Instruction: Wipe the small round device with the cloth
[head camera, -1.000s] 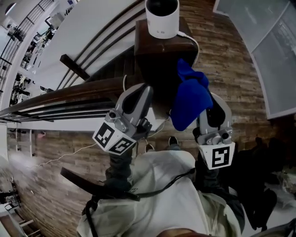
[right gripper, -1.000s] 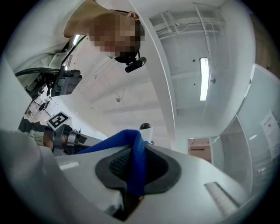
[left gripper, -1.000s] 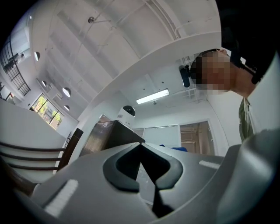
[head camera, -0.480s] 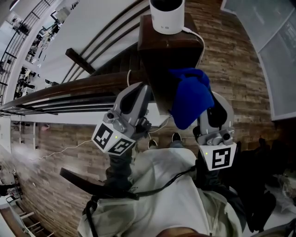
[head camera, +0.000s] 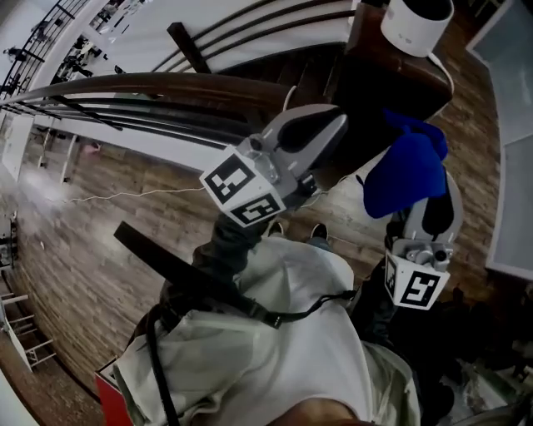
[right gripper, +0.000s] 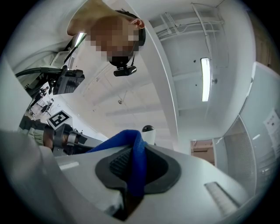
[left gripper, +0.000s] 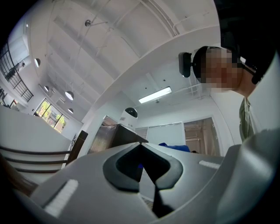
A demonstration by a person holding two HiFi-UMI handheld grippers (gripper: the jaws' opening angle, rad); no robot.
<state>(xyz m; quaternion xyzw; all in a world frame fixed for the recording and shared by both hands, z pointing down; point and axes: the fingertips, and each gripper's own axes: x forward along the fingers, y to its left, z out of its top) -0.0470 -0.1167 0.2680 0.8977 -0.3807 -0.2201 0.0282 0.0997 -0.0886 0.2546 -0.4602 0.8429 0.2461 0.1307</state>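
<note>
The small round device [head camera: 416, 23] is a white cylinder with a black top, standing on a dark wooden post [head camera: 387, 79] at the upper right of the head view. My right gripper [head camera: 419, 198] is below the post, shut on the blue cloth [head camera: 405, 170], which bunches over its jaws and hides their tips. In the right gripper view the cloth [right gripper: 134, 168] is pinched between the pads, with the device [right gripper: 148, 132] beyond it. My left gripper [head camera: 336, 126] is shut on nothing, raised left of the post. The left gripper view shows the device [left gripper: 129, 115] ahead.
A dark wooden handrail [head camera: 166, 83] runs from the post to the left, above white rails. A white cable [head camera: 125, 196] trails over the wood-pattern floor [head camera: 100, 241]. Glass panels [head camera: 510, 125] stand at the right. My light jacket and a black strap [head camera: 208, 287] fill the bottom.
The head view has swung, so the device and post now sit at the upper right. My left gripper has risen and reached toward the post. The right gripper still holds the cloth.
</note>
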